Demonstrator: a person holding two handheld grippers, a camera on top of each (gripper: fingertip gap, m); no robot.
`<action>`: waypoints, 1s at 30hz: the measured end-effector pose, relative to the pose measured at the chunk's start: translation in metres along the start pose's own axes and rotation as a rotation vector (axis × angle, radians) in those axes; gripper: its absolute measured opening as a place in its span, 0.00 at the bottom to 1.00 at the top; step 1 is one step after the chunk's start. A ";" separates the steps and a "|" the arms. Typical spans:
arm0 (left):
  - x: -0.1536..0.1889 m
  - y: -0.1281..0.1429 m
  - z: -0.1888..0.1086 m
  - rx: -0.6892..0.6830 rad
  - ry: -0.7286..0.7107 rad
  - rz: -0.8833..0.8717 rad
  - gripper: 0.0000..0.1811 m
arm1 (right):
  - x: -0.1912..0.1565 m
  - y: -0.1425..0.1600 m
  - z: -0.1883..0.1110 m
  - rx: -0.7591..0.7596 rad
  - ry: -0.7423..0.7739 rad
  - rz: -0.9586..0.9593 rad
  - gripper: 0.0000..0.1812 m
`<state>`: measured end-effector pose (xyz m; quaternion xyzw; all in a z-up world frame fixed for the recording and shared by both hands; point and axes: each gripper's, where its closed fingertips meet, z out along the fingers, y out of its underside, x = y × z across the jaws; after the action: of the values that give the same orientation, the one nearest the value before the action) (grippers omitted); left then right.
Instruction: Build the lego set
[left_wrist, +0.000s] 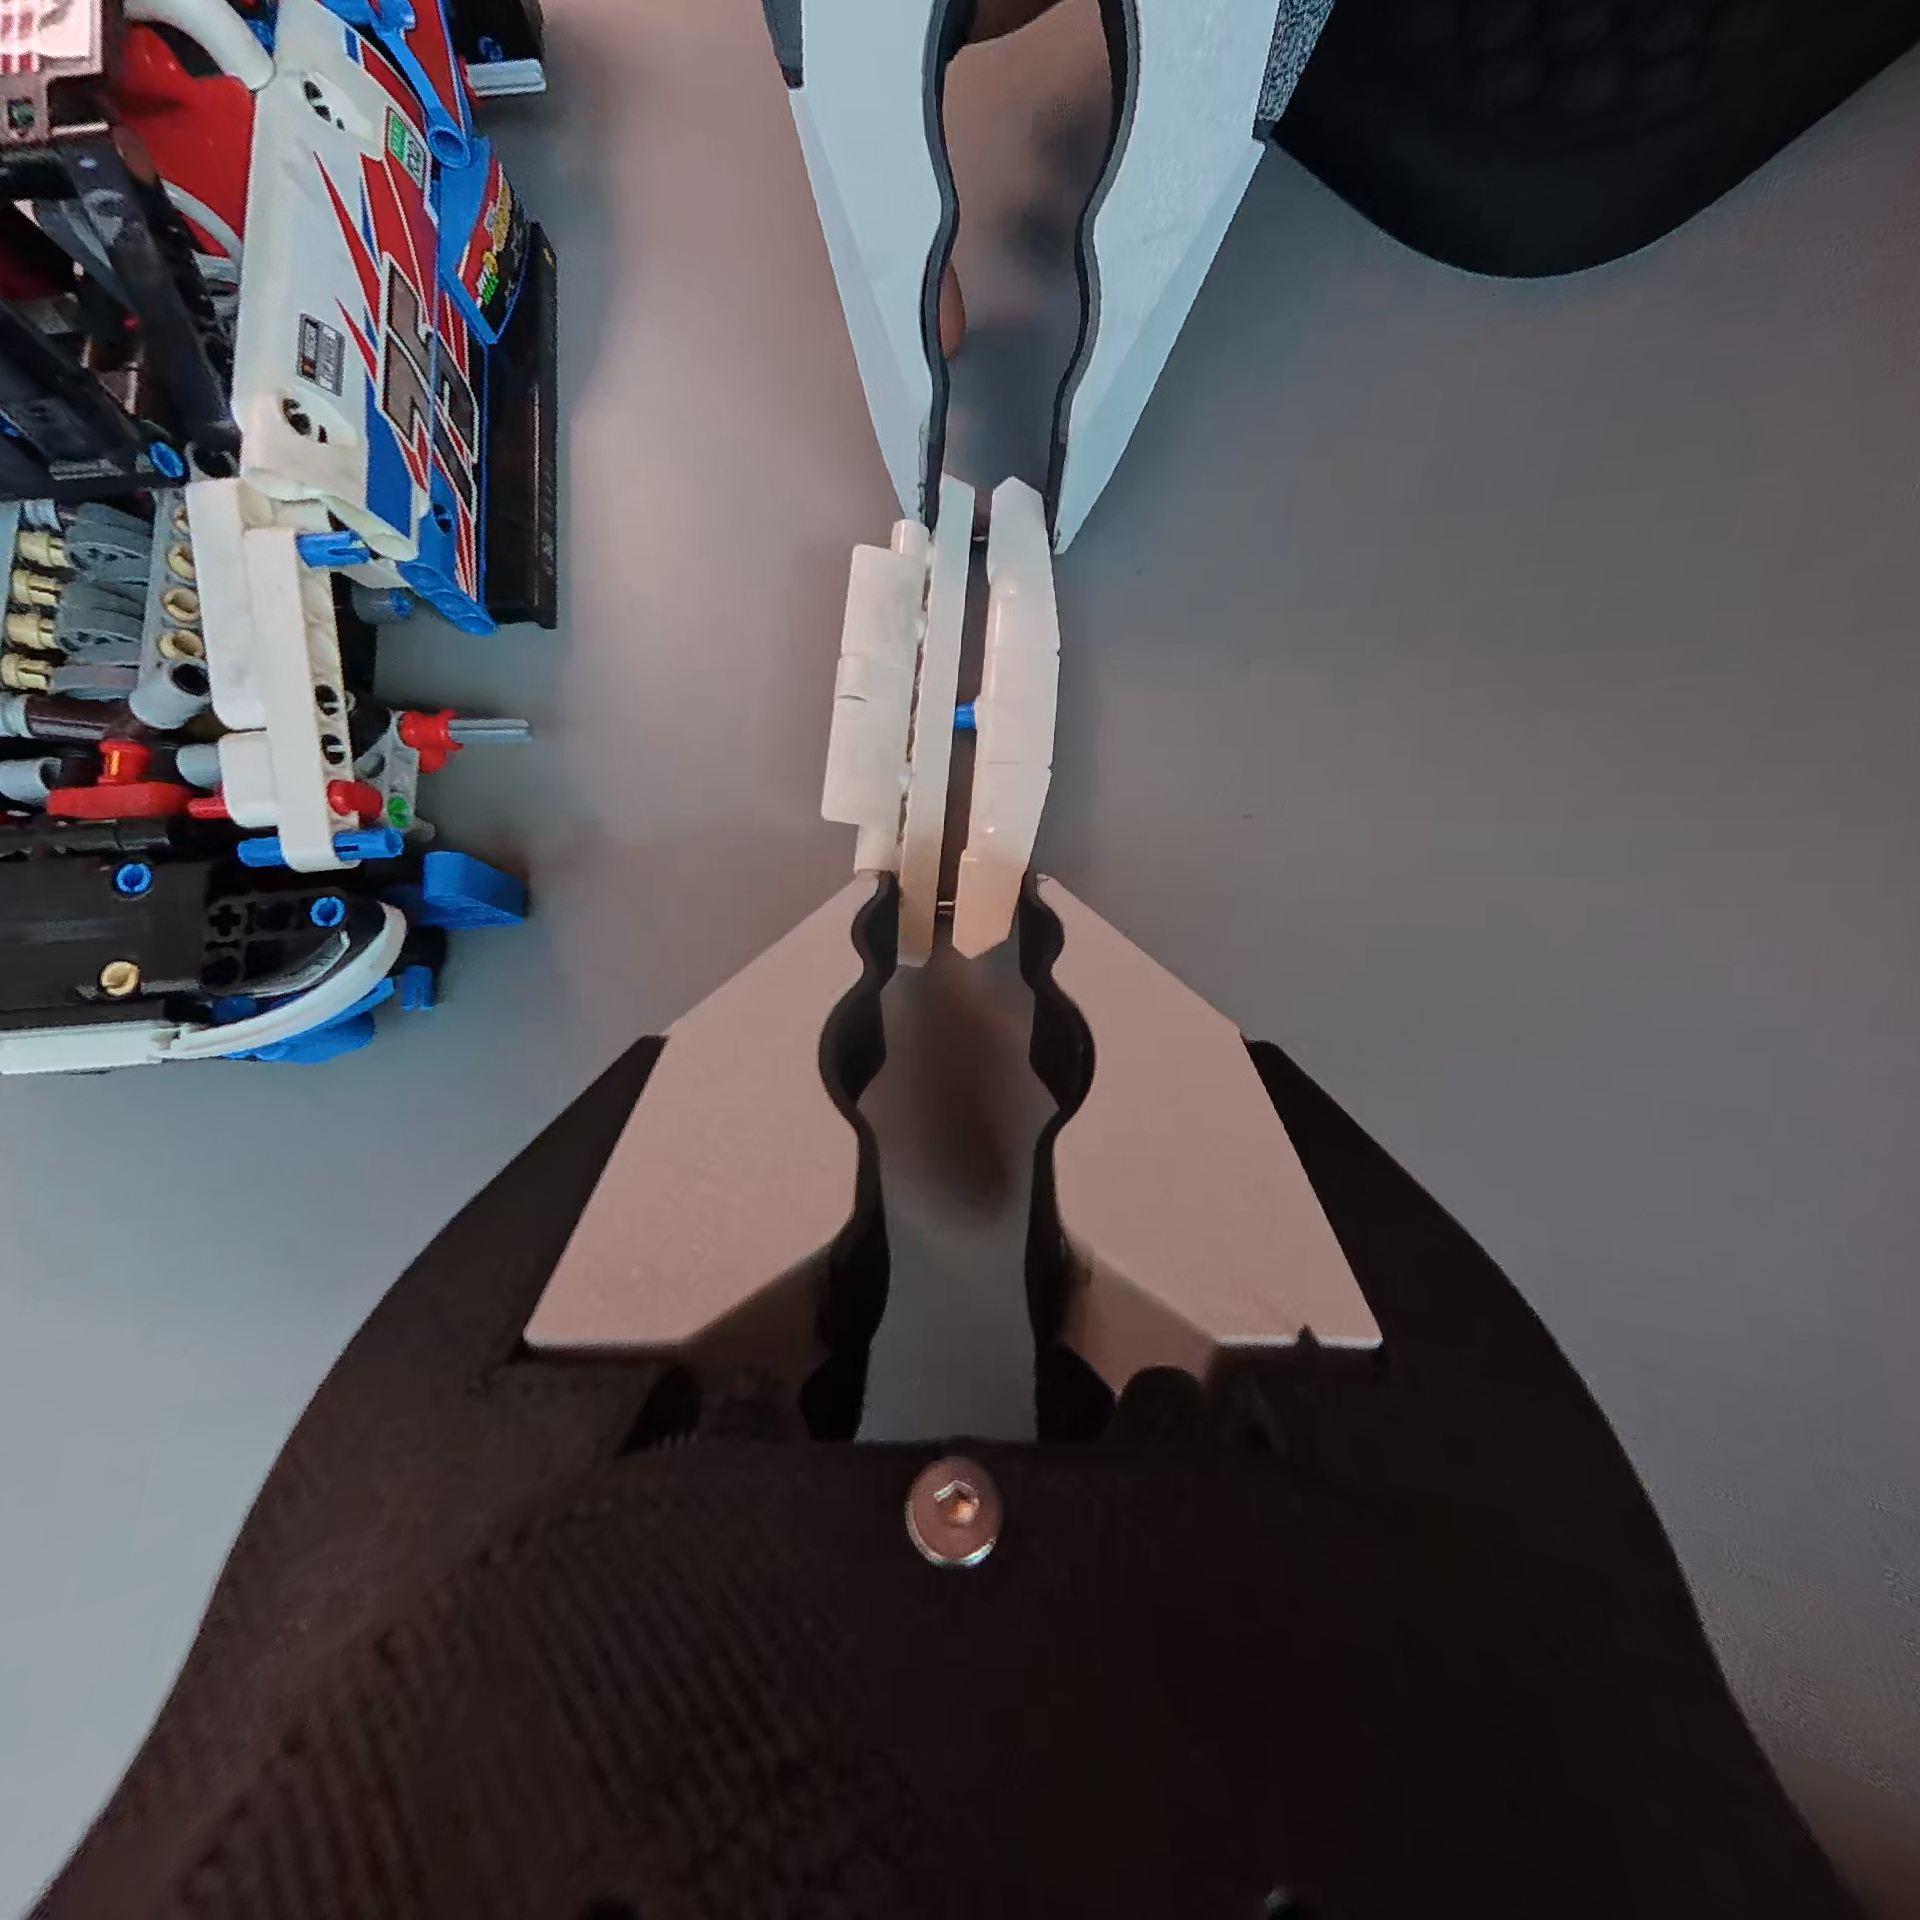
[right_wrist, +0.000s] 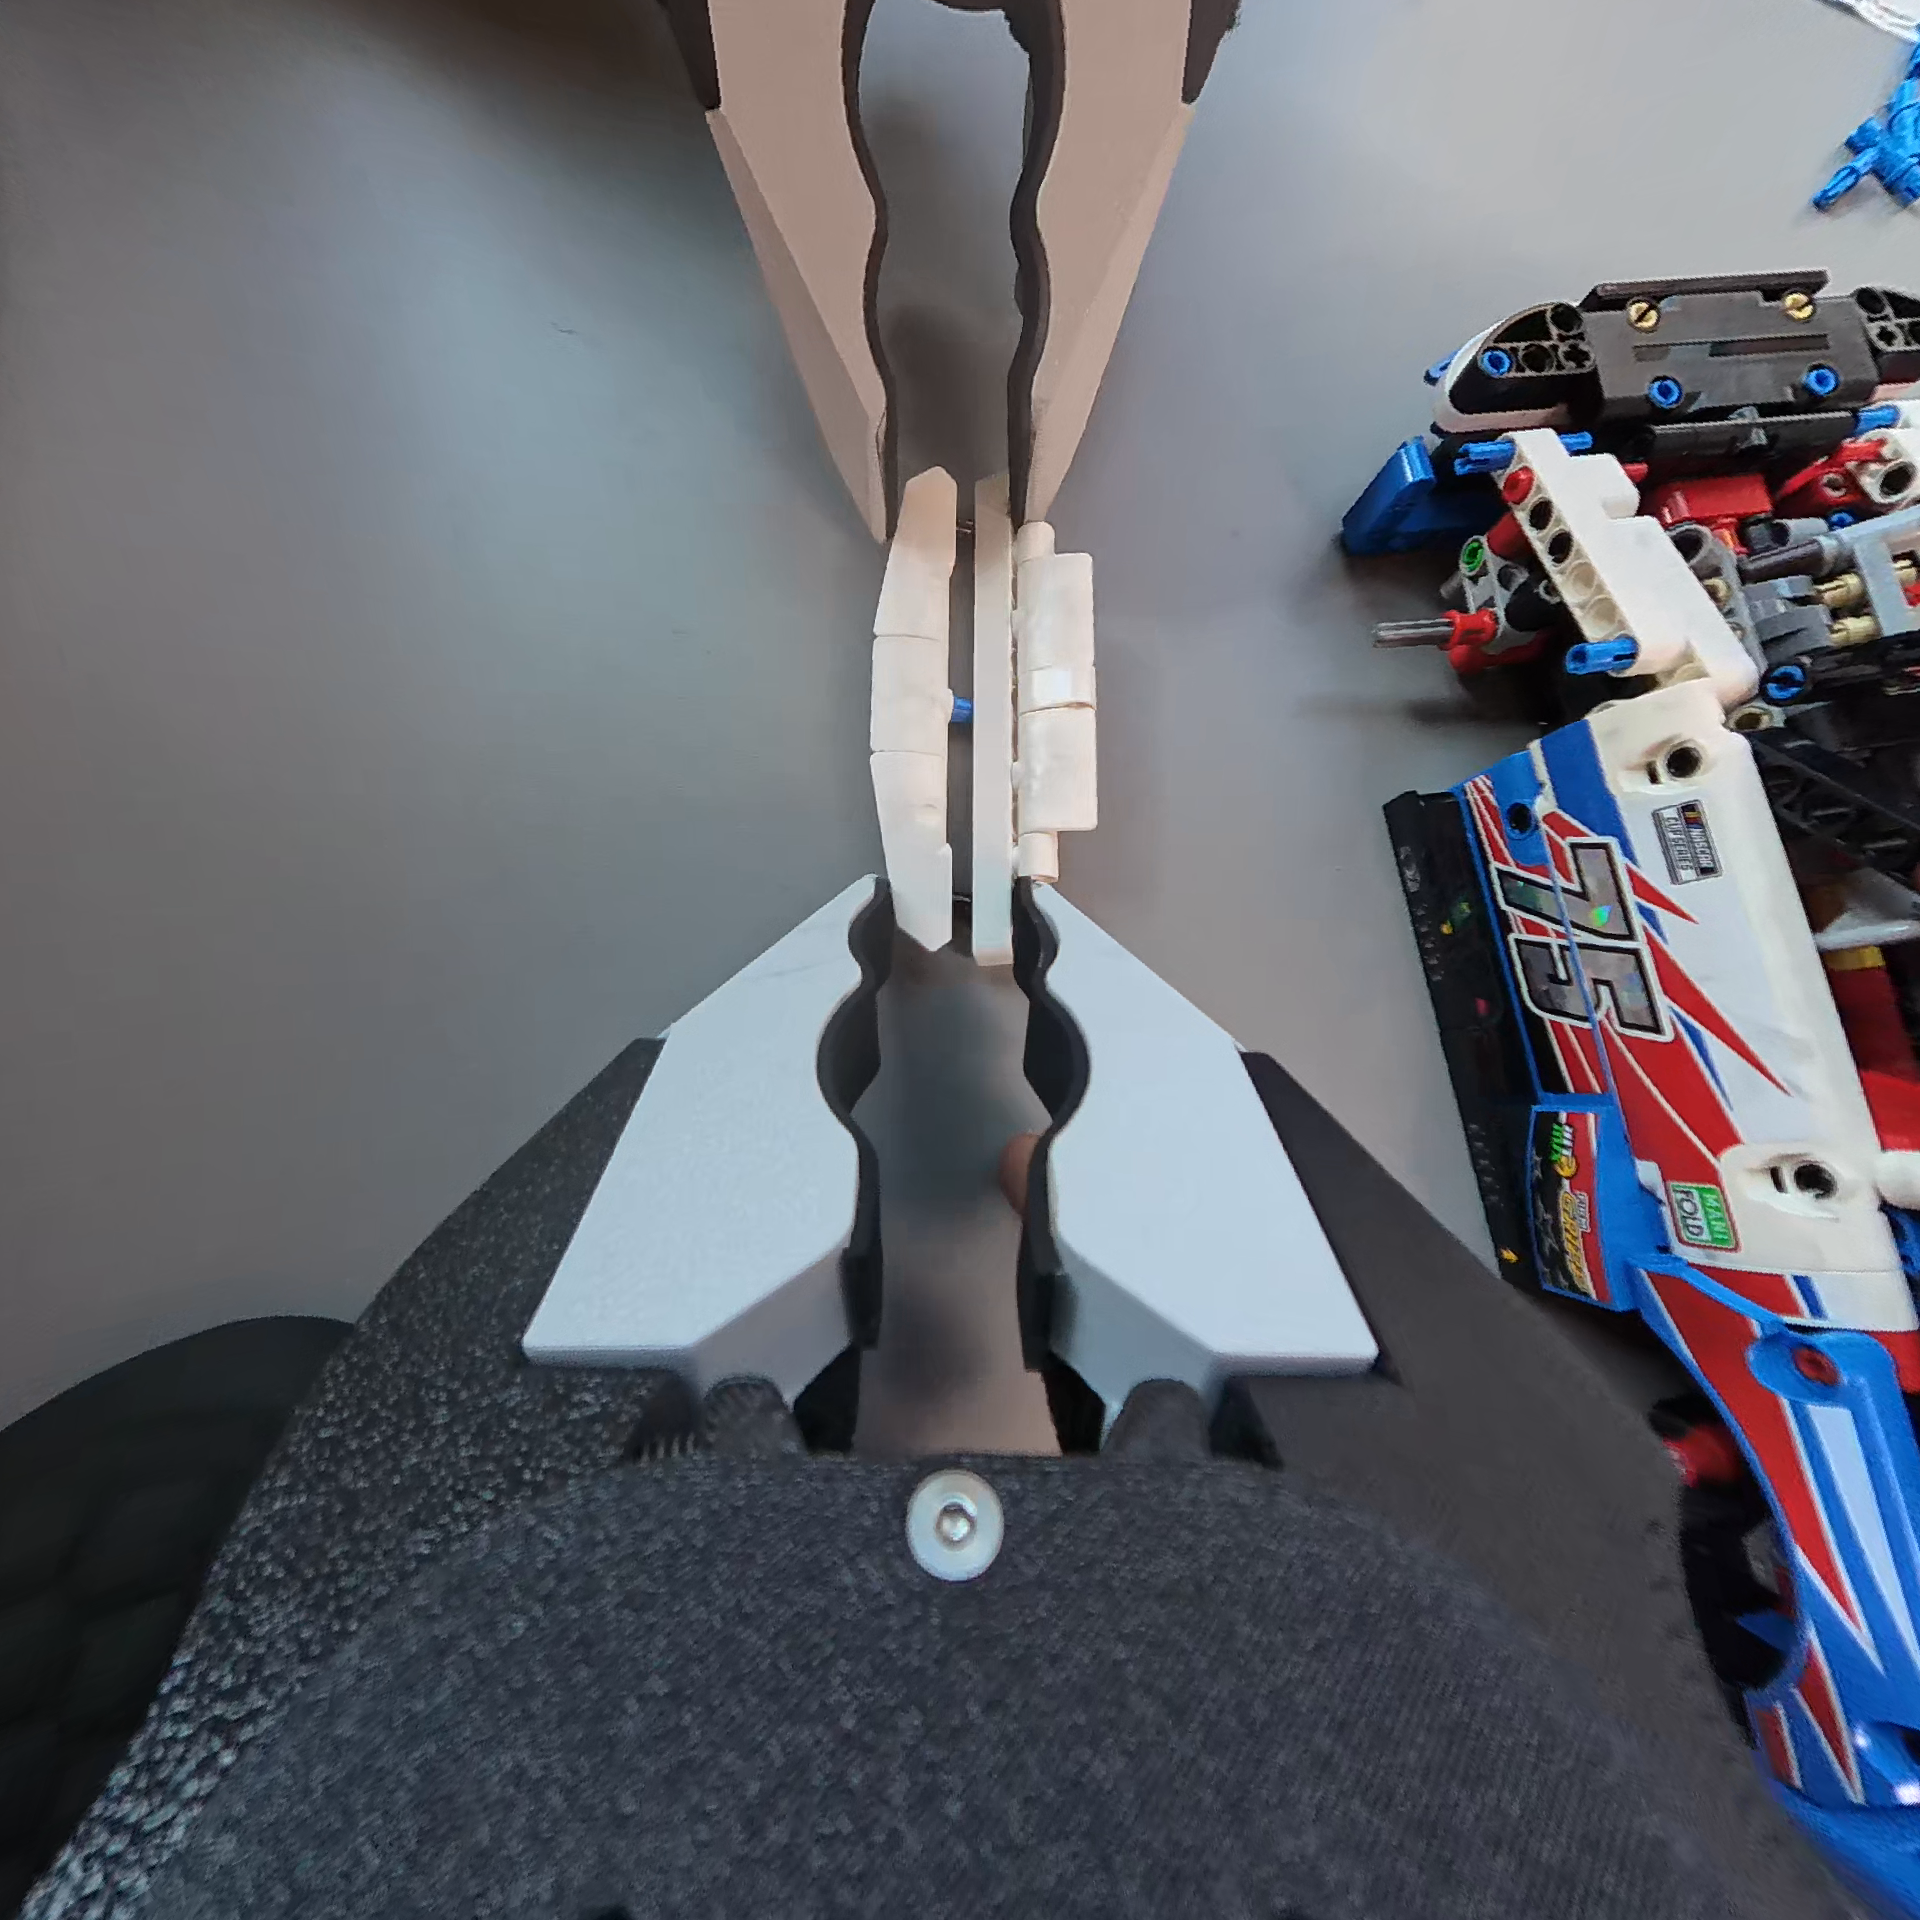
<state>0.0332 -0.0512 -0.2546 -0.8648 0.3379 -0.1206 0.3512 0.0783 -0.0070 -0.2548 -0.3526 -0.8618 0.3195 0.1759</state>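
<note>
A white lego sub-assembly (left_wrist: 940, 717) of two thin panels joined by a small blue pin (left_wrist: 964, 715) is held in the air between both grippers. My left gripper (left_wrist: 951, 914), with tan fingers, is shut on its near end. My right gripper (right_wrist: 954, 920), with pale grey fingers, is shut on the opposite end (right_wrist: 982, 717). The two grippers face each other tip to tip; the right one shows at the top of the left wrist view (left_wrist: 992, 499), the left one at the top of the right wrist view (right_wrist: 954, 499). The partly built race car (left_wrist: 312, 520) lies on the grey table.
The car, white, blue and red with a black chassis, lies to the right in the right wrist view (right_wrist: 1683, 935). Loose blue pieces (right_wrist: 1870, 156) lie at the far right corner. A dark rounded object (left_wrist: 1600, 125) sits beyond the right gripper. The grey table (right_wrist: 364, 623) spreads below. The grippers' ends are close to 7 centimetres from one another.
</note>
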 end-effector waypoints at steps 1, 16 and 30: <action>0.000 0.000 0.001 -0.001 0.000 -0.004 0.13 | 0.000 0.001 0.001 -0.006 0.003 -0.002 0.12; 0.005 0.002 0.003 -0.034 0.025 -0.012 0.14 | -0.005 0.002 0.002 -0.058 -0.012 -0.011 0.13; 0.006 0.003 0.003 -0.039 0.046 -0.016 0.14 | -0.005 0.002 0.002 -0.060 -0.032 0.006 0.13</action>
<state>0.0374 -0.0547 -0.2589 -0.8710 0.3414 -0.1365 0.3257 0.0817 -0.0101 -0.2583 -0.3553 -0.8726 0.2997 0.1502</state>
